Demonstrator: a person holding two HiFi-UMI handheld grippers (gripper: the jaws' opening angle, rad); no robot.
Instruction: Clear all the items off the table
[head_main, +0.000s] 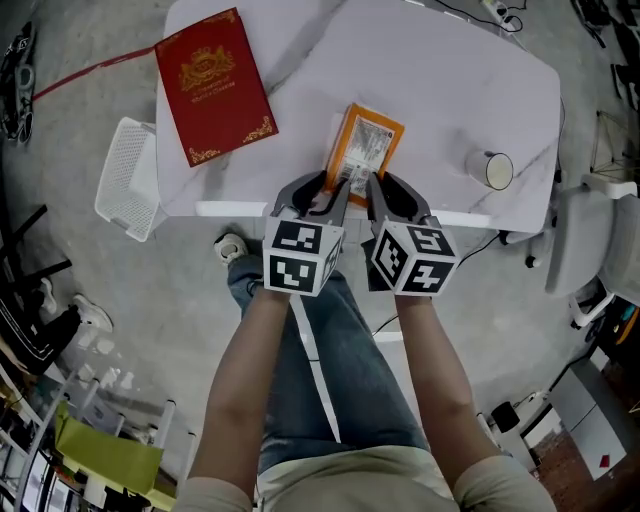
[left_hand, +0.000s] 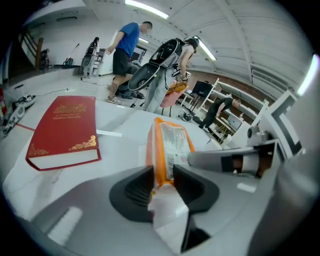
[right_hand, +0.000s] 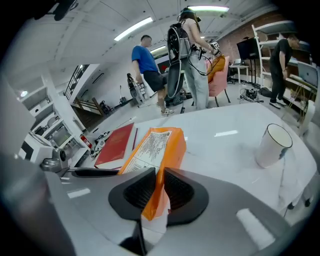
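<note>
Tabletop (head_main: 450, 90): orange packet (head_main: 368, 140) (near end, seemingly tilted) pinched by both hand-held grippers (head_main: 335, 195) (head_main: 372, 190).

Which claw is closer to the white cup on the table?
Right. The right claw is clamped on the near edge of the orange packet, and the white cup stands off to its right. The left claw holds the same edge, one step farther from the cup.
</note>
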